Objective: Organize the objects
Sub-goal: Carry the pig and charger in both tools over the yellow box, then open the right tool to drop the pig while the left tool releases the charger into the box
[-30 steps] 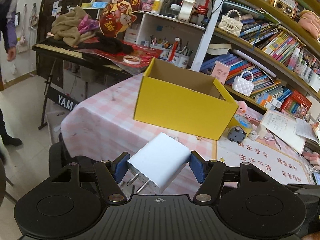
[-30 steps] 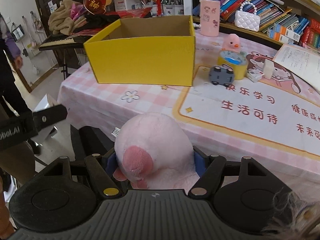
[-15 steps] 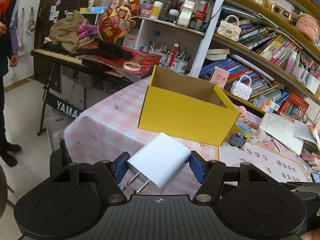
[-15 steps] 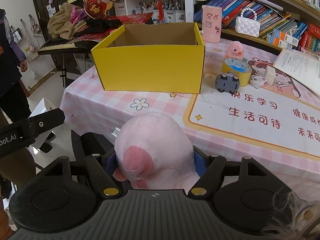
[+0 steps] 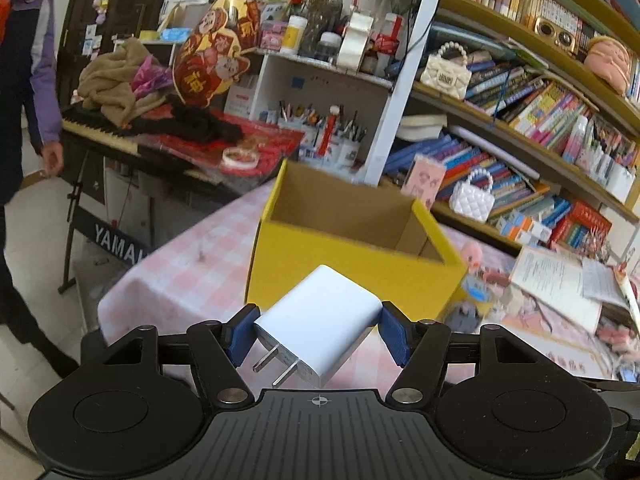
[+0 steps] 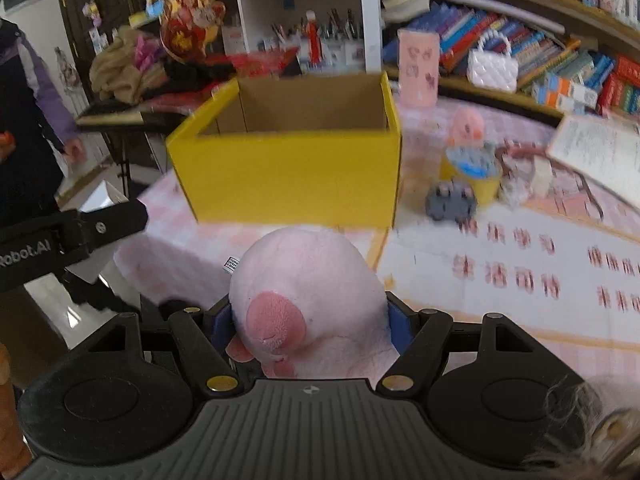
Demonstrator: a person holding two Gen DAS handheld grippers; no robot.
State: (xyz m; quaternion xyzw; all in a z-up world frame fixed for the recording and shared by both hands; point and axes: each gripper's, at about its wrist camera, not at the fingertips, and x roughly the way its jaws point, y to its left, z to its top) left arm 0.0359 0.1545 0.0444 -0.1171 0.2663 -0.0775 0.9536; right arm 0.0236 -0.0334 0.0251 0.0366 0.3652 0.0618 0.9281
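Note:
My left gripper (image 5: pixel 318 334) is shut on a white plug charger (image 5: pixel 320 322), its two prongs pointing back toward the camera. Beyond it on the pink checked tablecloth (image 5: pixel 188 268) stands an open yellow cardboard box (image 5: pixel 348 256), empty as far as I can see. In the right wrist view my right gripper (image 6: pixel 310 326) is shut on a pink plush toy (image 6: pixel 308 300) that hides both blue pads almost fully. The same yellow box (image 6: pixel 288 172) stands ahead of it, with the left gripper's black body (image 6: pixel 72 236) at the left edge.
Right of the box lie a grey toy car (image 6: pixel 452 202), a yellow tape roll (image 6: pixel 474 172), a small pink duck figure (image 6: pixel 466 124) and papers (image 6: pixel 596 152). Bookshelves (image 5: pixel 540 120) line the back. A keyboard piano (image 5: pixel 120 140) and a standing person (image 5: pixel 28 80) are at the left.
Both grippers have risen and pulled back slightly while keeping their loads, so the yellow box's inside shows more. The person at the left has shifted closer.

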